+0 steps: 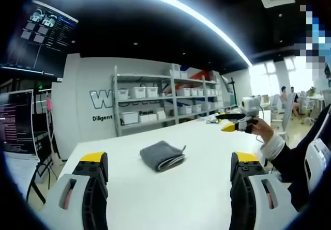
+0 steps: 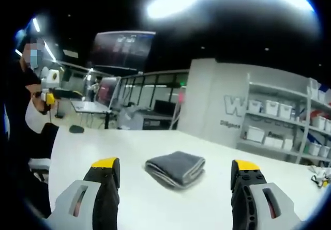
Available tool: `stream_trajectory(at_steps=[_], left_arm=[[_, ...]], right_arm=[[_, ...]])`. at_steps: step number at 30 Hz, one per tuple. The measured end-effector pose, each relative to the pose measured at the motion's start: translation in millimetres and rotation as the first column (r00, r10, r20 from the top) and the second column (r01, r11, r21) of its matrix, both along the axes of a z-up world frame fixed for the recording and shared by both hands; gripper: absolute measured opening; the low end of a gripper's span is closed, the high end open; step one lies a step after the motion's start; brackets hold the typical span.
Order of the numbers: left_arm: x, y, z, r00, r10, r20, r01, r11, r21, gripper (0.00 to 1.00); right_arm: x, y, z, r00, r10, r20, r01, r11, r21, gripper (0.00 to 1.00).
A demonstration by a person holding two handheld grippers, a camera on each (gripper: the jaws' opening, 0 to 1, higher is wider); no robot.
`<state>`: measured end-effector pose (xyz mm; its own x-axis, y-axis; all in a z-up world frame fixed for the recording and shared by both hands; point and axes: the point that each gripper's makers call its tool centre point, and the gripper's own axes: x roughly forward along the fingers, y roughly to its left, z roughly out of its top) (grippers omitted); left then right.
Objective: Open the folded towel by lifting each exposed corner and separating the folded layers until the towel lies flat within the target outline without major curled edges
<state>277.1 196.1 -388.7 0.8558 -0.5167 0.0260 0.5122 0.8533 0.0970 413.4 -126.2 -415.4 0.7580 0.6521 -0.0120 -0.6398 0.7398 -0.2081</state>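
The white table (image 1: pixel 155 188) is the landmark for everything else, a broad bare top running away from both cameras. Behind its far edge stands a grey shelving rack (image 1: pixel 165 98) loaded with white bins, set against a wall with large lettering; in the right gripper view the same rack (image 2: pixel 282 121) sits off the table's far right corner. A dark wall monitor (image 1: pixel 44 36) hangs above the table's far left side, and in the right gripper view another screen (image 2: pixel 123 49) hangs over desks beyond the table.

On the table, near its middle, lies the grey towel (image 1: pixel 162 155), folded into a thick pad with its stacked layer edges facing the cameras (image 2: pixel 176 169). Nothing touches it.

The left tongs (image 1: pixel 168 165) hover above the table's near side, jaws spread wide and empty, with the towel ahead between them. The right tongs (image 2: pixel 176 170) are likewise spread wide and empty, short of the towel.

A small dark object (image 2: pixel 76 129) rests by the table's left edge.
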Motion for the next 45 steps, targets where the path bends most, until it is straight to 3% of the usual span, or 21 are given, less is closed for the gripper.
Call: stream_trajectory(at_steps=[26, 45], left_arm=[[-6.2, 5, 6.4, 1.000, 0.003, 0.019, -0.002, 1.000, -0.005, 0.97], [-4.1, -2, -1.1, 1.000, -0.020, -0.022, 0.020, 1.000, -0.005, 1.00]], right_arm=[[12, 14, -7.9, 1.000, 0.020, 0.006, -0.019, 1.000, -0.014, 0.91], [31, 15, -20.9, 1.000, 0.010, -0.024, -0.010, 1.000, 0.006, 0.92]])
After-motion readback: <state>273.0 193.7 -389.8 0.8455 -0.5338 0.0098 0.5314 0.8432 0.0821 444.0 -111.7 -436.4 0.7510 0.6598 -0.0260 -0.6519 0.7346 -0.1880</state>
